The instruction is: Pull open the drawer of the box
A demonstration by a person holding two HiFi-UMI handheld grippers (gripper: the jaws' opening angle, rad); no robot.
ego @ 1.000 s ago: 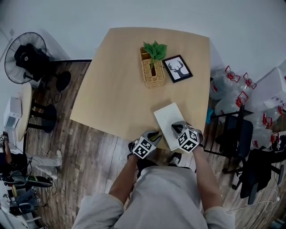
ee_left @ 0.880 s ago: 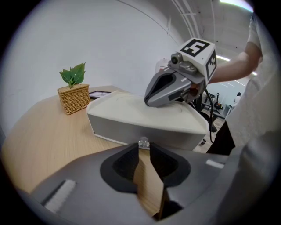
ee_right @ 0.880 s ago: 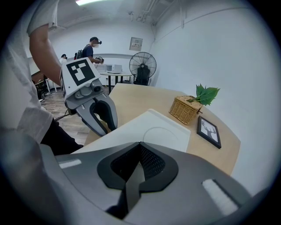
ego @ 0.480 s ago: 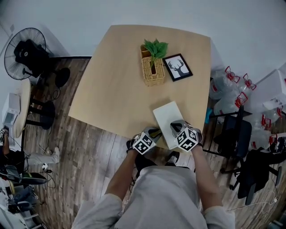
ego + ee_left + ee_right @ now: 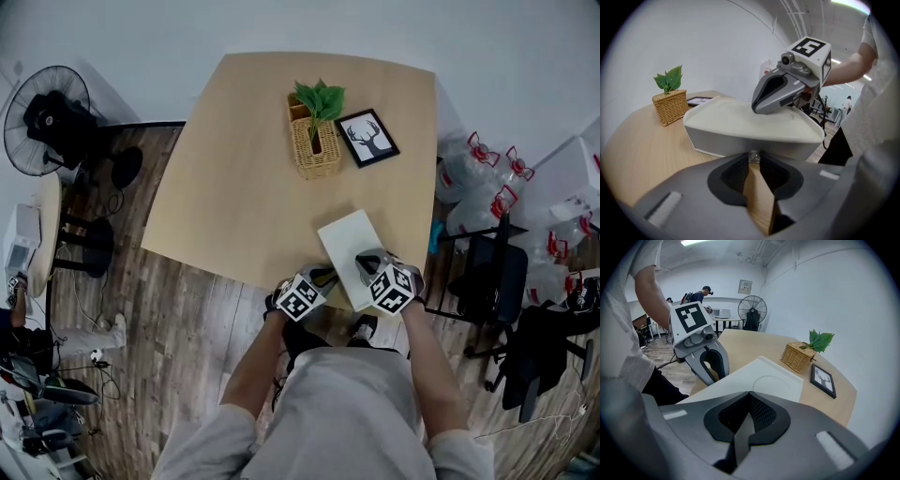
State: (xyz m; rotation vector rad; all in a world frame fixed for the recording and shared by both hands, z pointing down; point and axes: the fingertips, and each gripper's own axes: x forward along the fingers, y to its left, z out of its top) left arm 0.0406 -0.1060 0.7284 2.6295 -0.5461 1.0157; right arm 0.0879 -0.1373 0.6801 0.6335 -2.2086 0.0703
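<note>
Where the wooden table [image 5: 234, 178] reaches its near right edge, the white box [image 5: 342, 242] lies flat. The right gripper [image 5: 367, 263] rests on the box's top with its jaws together. At the near face, the left gripper [image 5: 323, 277] has its jaws pinched narrowly on the small clear knob [image 5: 753, 156].

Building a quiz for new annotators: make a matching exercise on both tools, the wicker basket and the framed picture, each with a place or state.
1 left tool
2 right tool
3 wicker basket
4 framed picture

A holds a green plant
B shut on the small knob
C lies flat beside the basket
D rests on top of the white box

Pairs: 1-B, 2-D, 3-A, 4-C
</note>
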